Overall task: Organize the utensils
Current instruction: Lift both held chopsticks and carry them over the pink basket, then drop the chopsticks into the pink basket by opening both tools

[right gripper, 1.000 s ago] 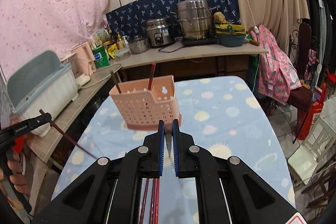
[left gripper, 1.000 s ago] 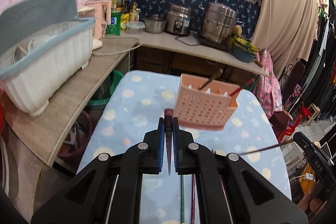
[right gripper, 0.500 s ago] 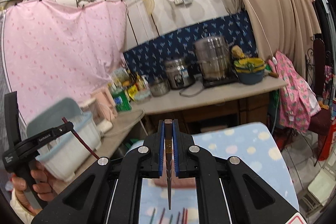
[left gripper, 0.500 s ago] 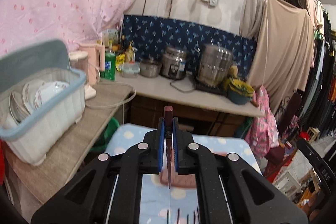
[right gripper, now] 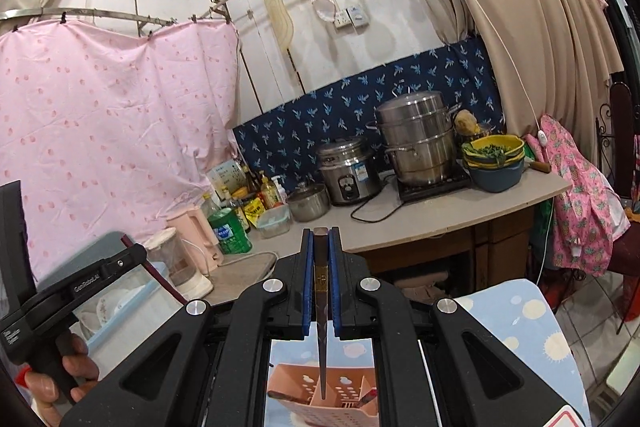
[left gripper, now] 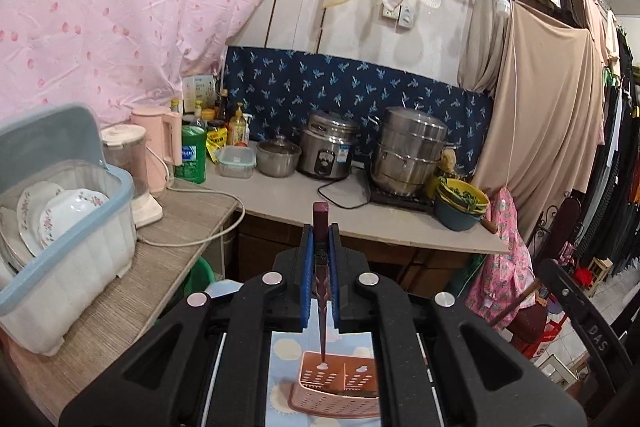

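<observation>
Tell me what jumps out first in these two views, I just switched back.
Each hand-held gripper, left and right, clamps a dark chopstick upright, tip pointing down at the pink basket on the blue spotted cloth. Behind, steel pots crowd the counter.

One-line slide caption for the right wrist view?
Right gripper holds a dark chopstick upright, tip lowered toward the pink utensil basket.

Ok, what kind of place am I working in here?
Most likely a home kitchen, a makeshift one. A rice cooker and steamer pot stand on the counter, plates sit in a dish rack, and clothes hang along one side.
</observation>
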The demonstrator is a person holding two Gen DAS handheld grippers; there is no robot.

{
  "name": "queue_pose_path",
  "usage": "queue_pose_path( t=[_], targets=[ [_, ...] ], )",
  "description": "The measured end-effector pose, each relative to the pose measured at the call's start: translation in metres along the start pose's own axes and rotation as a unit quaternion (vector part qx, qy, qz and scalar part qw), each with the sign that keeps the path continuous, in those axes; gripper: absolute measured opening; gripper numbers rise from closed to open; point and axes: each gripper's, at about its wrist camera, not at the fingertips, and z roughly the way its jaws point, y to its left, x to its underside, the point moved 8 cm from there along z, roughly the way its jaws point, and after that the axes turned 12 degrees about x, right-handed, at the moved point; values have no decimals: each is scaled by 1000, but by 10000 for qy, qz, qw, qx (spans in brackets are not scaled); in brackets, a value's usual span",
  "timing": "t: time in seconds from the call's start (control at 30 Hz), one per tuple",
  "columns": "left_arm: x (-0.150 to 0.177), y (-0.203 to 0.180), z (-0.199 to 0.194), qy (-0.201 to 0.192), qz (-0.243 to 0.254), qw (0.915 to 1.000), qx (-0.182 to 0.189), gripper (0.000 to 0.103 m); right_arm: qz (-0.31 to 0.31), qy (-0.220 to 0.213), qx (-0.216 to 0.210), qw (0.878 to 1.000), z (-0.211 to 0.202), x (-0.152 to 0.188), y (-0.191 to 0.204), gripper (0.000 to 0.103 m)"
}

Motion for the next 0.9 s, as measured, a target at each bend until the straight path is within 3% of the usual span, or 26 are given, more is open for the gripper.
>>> queue_pose_path(
  t=[0.4,0.67,0.9],
  targets=[
    [54,16,44,596,-52,9981,-121,7,12,662,234,9975,51,55,-22,7],
    [72,25,50,811,-126,9965,-163,9,28,709,312,9970,49,62,-29,12],
    [74,27,34,735,-160,9969,-235,29,53,645,249,9976,29,62,-32,13]
  ],
)
